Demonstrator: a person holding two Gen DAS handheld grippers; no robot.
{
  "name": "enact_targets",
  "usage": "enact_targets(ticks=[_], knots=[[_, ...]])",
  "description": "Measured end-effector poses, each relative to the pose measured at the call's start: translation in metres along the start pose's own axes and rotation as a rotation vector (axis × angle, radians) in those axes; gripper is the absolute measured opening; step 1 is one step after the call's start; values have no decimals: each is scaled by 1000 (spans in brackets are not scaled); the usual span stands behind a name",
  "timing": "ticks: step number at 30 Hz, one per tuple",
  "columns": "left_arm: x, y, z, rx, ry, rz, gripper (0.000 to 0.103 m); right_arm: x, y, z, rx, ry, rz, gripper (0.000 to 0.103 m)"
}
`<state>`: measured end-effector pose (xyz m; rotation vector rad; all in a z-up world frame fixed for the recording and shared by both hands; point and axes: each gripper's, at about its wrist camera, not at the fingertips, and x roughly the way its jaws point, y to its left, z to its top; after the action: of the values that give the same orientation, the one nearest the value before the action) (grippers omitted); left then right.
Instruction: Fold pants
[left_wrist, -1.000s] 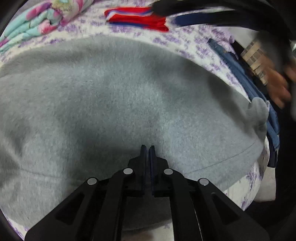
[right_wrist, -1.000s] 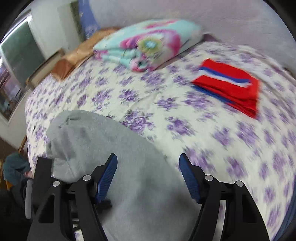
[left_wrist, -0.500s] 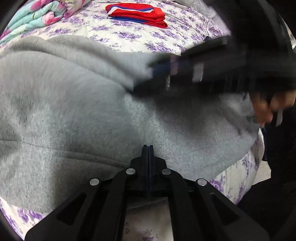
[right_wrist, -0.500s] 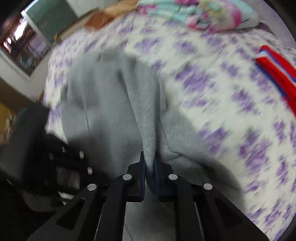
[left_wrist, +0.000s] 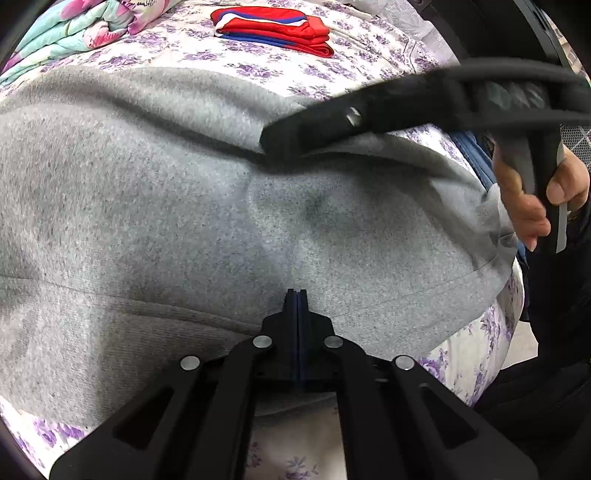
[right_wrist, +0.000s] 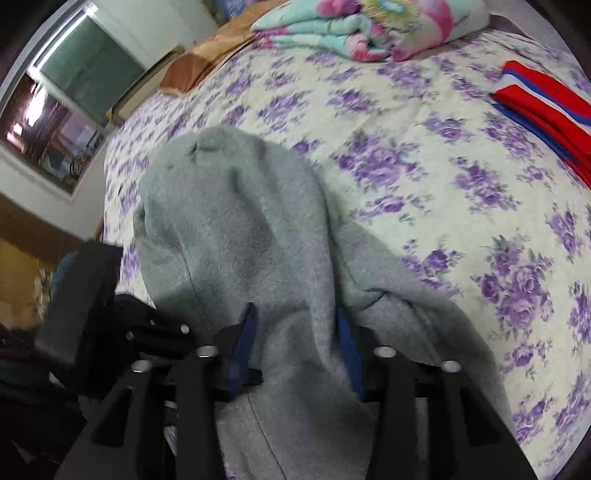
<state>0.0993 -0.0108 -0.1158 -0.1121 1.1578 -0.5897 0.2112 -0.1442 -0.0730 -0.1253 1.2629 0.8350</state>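
The right hand-held gripper, gaping a second ago, now clamps a ridge of the grey pants at 6 o'clock while the left hand-held gripper sits clenched, so the fold looks ready to lift

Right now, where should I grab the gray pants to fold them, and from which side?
Probably the stitched edge of the gray pants, coming from the near side of the bed. That edge lies free and thick there, easy to pinch; the middle lies flat, and the right gripper pinches a raised fold.
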Motion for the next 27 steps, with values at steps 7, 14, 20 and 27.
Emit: enact_targets(ticks=[7, 14, 20, 27], knots=[[-1, -1, 1, -1, -5, 1, 1, -25, -5, 39, -55, -167, -348, 4], [1, -3, 0, -13, -6, -14, 1, 42, -34, 41, -56, -40, -367, 9], [-15, -5, 12, -40, 30, -20, 1, -22, -26, 27, 21, -171, -310, 42], [-36, 2, 75, -106, -13, 33, 1, -79, 0, -66, 70, -241, -254, 36]])
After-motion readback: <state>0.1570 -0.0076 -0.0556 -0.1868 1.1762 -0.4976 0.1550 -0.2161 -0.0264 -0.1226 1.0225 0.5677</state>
